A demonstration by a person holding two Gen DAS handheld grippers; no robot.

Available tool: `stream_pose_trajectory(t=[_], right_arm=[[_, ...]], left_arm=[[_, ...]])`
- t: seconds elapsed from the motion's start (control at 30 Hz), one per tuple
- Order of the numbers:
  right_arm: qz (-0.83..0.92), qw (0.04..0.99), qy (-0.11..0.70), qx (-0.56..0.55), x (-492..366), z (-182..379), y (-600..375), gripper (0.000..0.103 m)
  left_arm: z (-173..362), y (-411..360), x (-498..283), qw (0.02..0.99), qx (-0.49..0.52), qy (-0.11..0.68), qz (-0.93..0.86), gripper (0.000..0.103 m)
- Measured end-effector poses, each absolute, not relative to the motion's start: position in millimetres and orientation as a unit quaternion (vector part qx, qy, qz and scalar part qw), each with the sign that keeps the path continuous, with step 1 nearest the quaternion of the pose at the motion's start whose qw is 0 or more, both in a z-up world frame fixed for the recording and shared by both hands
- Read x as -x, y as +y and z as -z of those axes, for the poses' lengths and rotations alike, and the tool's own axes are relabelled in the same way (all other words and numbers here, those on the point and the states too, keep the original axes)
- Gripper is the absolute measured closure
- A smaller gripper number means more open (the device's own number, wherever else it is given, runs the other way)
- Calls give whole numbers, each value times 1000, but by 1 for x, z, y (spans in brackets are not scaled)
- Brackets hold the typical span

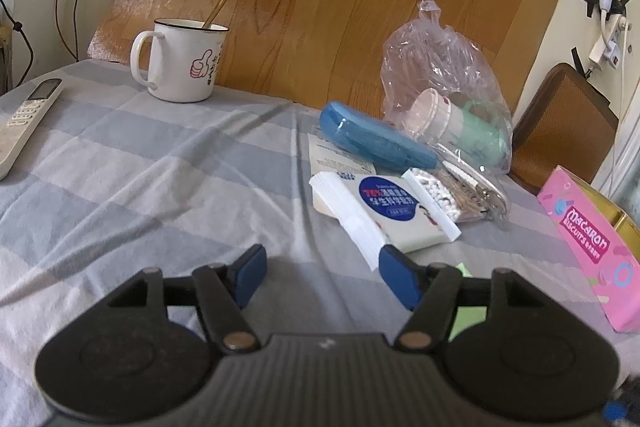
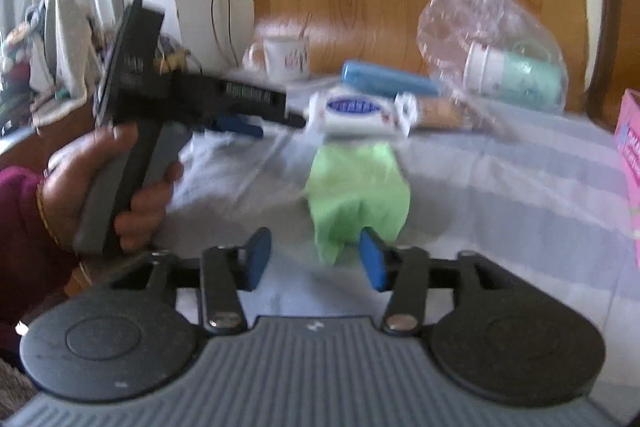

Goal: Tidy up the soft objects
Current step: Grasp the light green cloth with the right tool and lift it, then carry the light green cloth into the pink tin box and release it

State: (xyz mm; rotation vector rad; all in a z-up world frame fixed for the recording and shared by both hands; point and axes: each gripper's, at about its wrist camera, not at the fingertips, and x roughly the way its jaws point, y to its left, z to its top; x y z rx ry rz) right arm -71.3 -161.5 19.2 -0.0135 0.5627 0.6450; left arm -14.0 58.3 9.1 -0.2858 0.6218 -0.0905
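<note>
A green cloth point(image 2: 356, 191) lies crumpled on the striped grey tablecloth point(image 1: 160, 163), just ahead of my right gripper point(image 2: 316, 259). The right gripper is open, its right pad touching the cloth's near edge. A sliver of the cloth shows in the left wrist view point(image 1: 470, 311) behind the right finger. My left gripper point(image 1: 322, 277) is open and empty above the tablecloth; it also shows in the right wrist view point(image 2: 240, 123), held in a hand. A white tissue pack point(image 1: 384, 211) lies just beyond it, also seen in the right wrist view point(image 2: 356, 113).
A blue case point(image 1: 376, 139), a bag of cotton swabs point(image 1: 452, 193) and a clear plastic bag holding a bottle point(image 1: 448, 95) lie behind the tissues. A white mug point(image 1: 180, 61) stands far left, a remote point(image 1: 26, 115) at the left edge, a pink biscuit box point(image 1: 592, 251) on the right.
</note>
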Motion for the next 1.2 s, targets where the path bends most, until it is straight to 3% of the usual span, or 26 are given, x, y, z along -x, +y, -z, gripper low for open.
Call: stream_pose_trajectory(t=[0.27, 0.43, 0.6, 0.7, 0.77, 0.8, 0.87, 0.93, 1.2], right_arm=[[-291, 916, 275, -12, 67, -17, -174, 49], [-286, 919, 273, 10, 62, -17, -169, 39], [-288, 916, 276, 39, 47, -14, -154, 38], [-283, 914, 284, 52, 37, -9, -144, 38], [-282, 912, 293, 54, 31, -6, -140, 39], [-281, 913, 292, 52, 31, -5, -140, 43], [-281, 915, 285, 47, 32, -5, -142, 92], [-282, 915, 285, 35, 34, -6, -147, 93], [-201, 966, 165, 19, 69, -31, -181, 93]], left_arm=[[-9, 55, 13, 941, 130, 308, 46, 35], [-16, 63, 20, 927, 166, 327, 83, 16], [-38, 58, 35, 909, 219, 325, 141, 16], [-45, 28, 32, 911, 168, 341, 158, 26], [-38, 8, 23, 904, 142, 370, 163, 39], [-31, 2, 18, 898, 133, 387, 159, 51], [-22, -11, 19, 900, 123, 390, 152, 62], [-20, -25, 20, 881, 128, 409, 201, 92], [-72, -86, 25, 891, 93, 348, 277, 92]])
